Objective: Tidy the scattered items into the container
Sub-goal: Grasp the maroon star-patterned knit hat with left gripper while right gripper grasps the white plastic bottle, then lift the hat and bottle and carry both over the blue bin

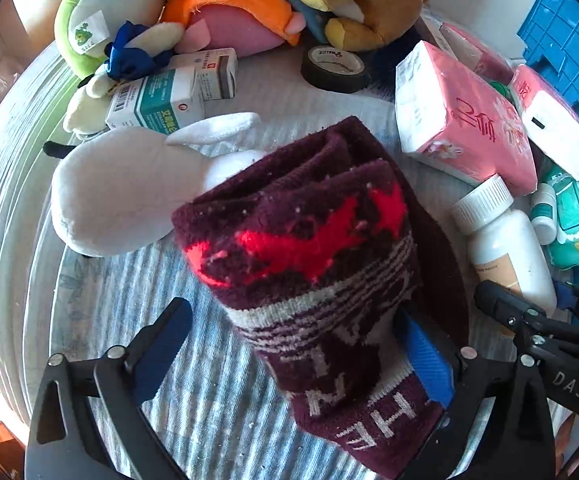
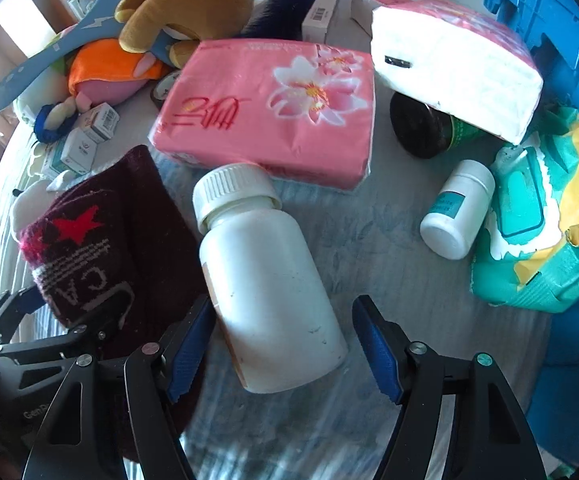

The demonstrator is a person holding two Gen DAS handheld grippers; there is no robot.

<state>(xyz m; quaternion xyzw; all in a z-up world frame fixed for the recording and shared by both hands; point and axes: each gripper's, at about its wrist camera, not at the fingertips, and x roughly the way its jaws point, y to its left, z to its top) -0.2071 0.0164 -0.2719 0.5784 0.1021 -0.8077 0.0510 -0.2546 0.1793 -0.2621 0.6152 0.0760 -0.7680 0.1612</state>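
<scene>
A folded maroon sock (image 1: 309, 256) with red stars lies on the striped cloth; it also shows in the right wrist view (image 2: 101, 240). My left gripper (image 1: 293, 356) is open, the sock between its fingers, its right pad (image 1: 429, 364) against the sock's cuff. My right gripper (image 2: 285, 348) is open around the lower end of a large white bottle (image 2: 265, 284) lying on its side, its pads apart from it. The blue container (image 2: 553, 28) stands at the far right, also in the left wrist view (image 1: 569, 48).
Pink tissue packs (image 2: 269, 108) (image 2: 457, 64), a small white bottle (image 2: 457, 212), a green wipes pack (image 2: 541, 220) and a dark jar (image 2: 421, 128) lie ahead. Plush toys (image 1: 225, 16), medicine boxes (image 1: 173, 88), a tape roll (image 1: 335, 68) and a white plush (image 1: 125, 188) lie further left.
</scene>
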